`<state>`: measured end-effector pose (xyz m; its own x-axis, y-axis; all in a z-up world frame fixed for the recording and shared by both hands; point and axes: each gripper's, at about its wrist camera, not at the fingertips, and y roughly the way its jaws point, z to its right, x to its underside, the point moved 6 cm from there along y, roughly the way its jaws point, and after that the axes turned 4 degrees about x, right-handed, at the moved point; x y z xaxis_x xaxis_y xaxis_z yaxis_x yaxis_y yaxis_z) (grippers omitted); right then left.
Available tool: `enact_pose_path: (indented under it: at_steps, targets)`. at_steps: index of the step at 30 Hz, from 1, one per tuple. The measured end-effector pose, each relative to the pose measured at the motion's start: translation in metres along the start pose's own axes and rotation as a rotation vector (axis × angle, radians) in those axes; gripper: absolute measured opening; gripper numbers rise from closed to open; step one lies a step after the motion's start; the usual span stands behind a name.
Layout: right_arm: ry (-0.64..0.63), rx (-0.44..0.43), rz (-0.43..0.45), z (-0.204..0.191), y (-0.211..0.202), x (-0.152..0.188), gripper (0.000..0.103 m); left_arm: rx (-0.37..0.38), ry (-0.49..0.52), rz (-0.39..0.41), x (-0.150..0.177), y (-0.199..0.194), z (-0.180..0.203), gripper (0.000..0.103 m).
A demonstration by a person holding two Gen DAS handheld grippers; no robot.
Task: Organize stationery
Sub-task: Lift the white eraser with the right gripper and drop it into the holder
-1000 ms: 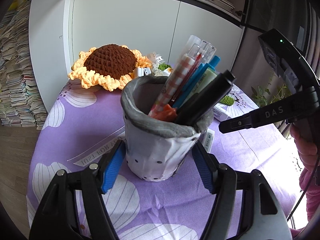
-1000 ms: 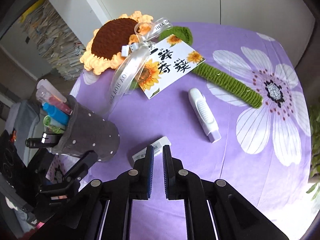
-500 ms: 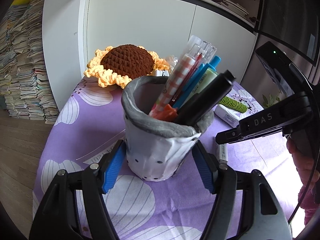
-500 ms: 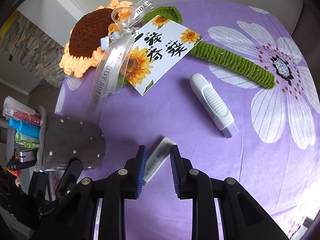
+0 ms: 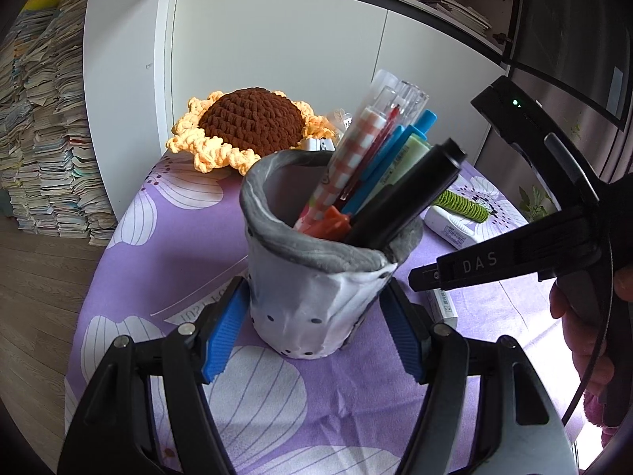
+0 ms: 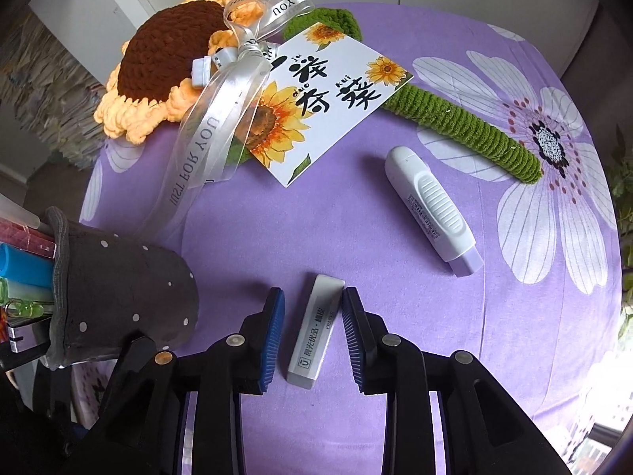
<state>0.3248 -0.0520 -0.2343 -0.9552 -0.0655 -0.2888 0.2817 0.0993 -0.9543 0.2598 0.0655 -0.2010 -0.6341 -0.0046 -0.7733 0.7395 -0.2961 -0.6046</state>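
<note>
- While the eraser (image 6: 315, 336) lies flat on the purple cloth (image 6: 356, 217), w/ our right gripper (image 6: 312, 340) straddling it, jaws have just been opening; pads stand either side, not pressing yet.
- To do it well, we judge: drop straight down, keep the eraser's long sides parallel to the pads, close on its middle so it doesn't pivot, then lift clear before swinging toward the pen holder (image 5: 316, 277).
- Pen holder sits just left of the eraser in the right wrist view; our left gripper (image 5: 316, 328) clamps its base, blue pads against both sides of the fabric wall, steadying it.
- It's already crowded: black marker (image 5: 411, 194), checked pen (image 5: 348, 166), blue pens lean right. Free space is on its left side, so aim there.
- Correction tape (image 6: 433, 209) lies farther out on the cloth, well apart from the eraser; prob. next.
- Crochet sunflower (image 6: 166, 67) w/ card (image 6: 332, 95) and ribbon at the far edge — decor, leave it.
- Pose: right gripper points steeply down over the cloth; left one is angled down more gently, nearly side-on to the holder. A hand (image 5: 581, 316) grips the right tool's handle.
</note>
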Motion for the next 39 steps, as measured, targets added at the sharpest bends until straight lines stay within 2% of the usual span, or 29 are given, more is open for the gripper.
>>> enact_pose_path:
  at_steps: [1,2,4,8,16,22,27,32,35,39]
  targets:
    - [-0.024,0.002,0.008,-0.003,0.000,-0.001,0.028,0.000,0.000,0.000,0.000,0.000,0.000,0.067]
    - [-0.037,0.006,0.018,-0.006,0.001,-0.002,0.018,0.000,0.000,0.000,0.000,0.000,0.000,0.067]
    - [-0.038,0.002,0.027,-0.004,0.002,-0.004,0.018,0.001,0.000,0.000,0.000,0.000,0.000,0.067]
    - [-0.007,-0.067,0.053,0.010,-0.016,-0.003,0.018,0.000,0.000,0.000,0.000,0.000,0.000,0.067]
    - [-0.061,-0.137,0.216,0.015,-0.084,0.009,0.017,0.000,0.000,0.000,0.000,0.000,0.000,0.067]
    - [-0.118,-0.229,0.384,-0.008,-0.151,0.004,0.017,0.000,0.000,0.000,0.000,0.000,0.000,0.067]
    - [-0.215,-0.313,0.451,-0.044,-0.188,-0.003,0.017,0.000,0.000,0.000,0.000,0.000,0.000,0.067]
    - [-0.296,-0.334,0.393,-0.082,-0.167,-0.009,0.017,0.000,0.000,0.000,0.000,0.000,0.001,0.067]
    - [-0.307,-0.294,0.369,-0.092,-0.146,-0.015,0.017,0.000,0.000,0.000,0.000,0.000,0.000,0.067]
    - [-0.308,-0.300,0.332,-0.097,-0.129,-0.019,0.017,0.002,0.002,-0.001,0.001,0.001,0.001,0.067]
